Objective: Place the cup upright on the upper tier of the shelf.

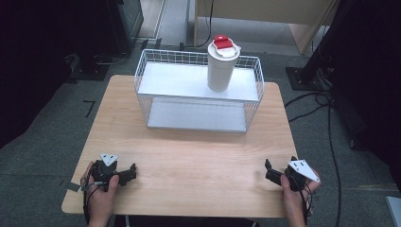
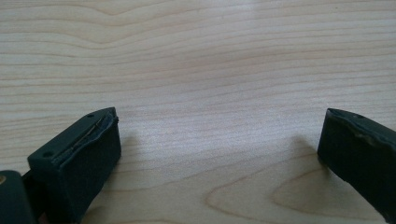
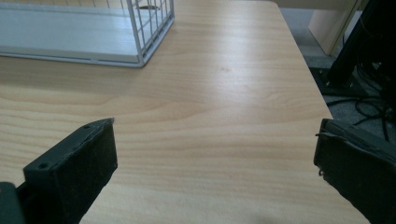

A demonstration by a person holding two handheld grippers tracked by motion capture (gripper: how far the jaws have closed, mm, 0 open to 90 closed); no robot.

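A white tumbler (image 1: 222, 66) with a red-topped lid stands upright on the upper shelf of a white wire rack (image 1: 198, 90) at the far middle of the wooden table (image 1: 189, 156). My left gripper (image 1: 128, 171) rests near the front left corner, open, its jaws wide apart over bare wood (image 2: 219, 116). My right gripper (image 1: 270, 170) rests near the front right corner, also open with nothing between its jaws (image 3: 215, 126). A corner of the wire rack (image 3: 140, 46) shows at the upper left of the right gripper view. Both grippers are far from the tumbler.
The rack has a lower shelf (image 1: 196, 116) open toward me. Bare tabletop stretches between the grippers and the rack. Cables (image 1: 326, 118) trail on the grey floor to the right, and dark equipment stands (image 1: 307, 71) sit beyond the table.
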